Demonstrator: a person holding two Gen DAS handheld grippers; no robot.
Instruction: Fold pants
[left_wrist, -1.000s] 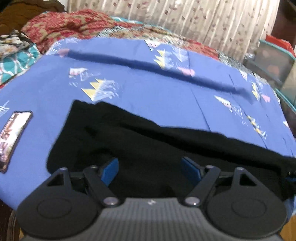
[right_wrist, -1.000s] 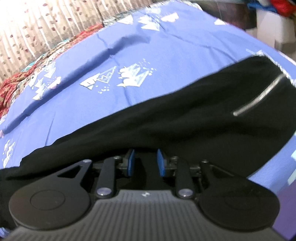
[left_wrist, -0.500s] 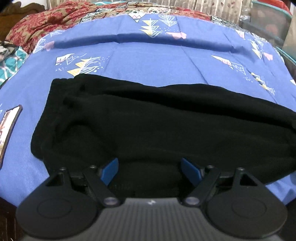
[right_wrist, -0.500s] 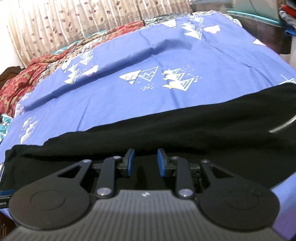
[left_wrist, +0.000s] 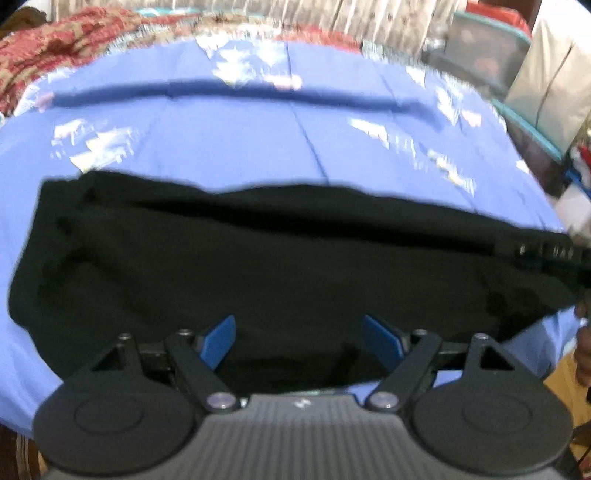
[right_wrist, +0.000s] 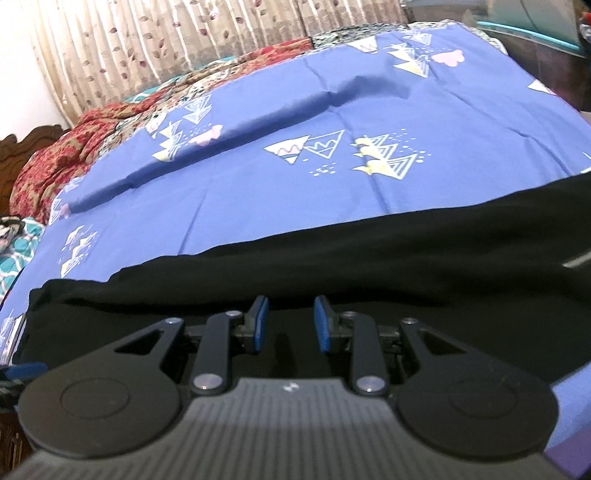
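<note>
The black fabric pants (left_wrist: 280, 258) lie flat on the blue bedsheet printed with triangle motifs (right_wrist: 295, 184), along the near edge of the bed. Their long axis runs left to right across both wrist views, roughly parallel to that edge. A silver zipper (right_wrist: 576, 261) shows at the far right of the right wrist view, so the waist end probably points right and the leg ends left, where the cloth ends in a squared edge; the left wrist view is too blurred to confirm this.

The left claw (left_wrist: 301, 338) sits low over the near part of the pants with its blue pads wide apart and nothing between them. The right claw (right_wrist: 289, 323) also sits over the black cloth, its pads apart by a narrower gap, gripping nothing.

Likely risks: the dark cloth appears to be layered, so a pinch may catch only the top layer, and lifting would then drag the layers apart instead of folding them together. Unequal lifts by the two claws could skew the fold. The near hem lies close to the bed edge, so a pull toward the person could slide the pants off.
</note>
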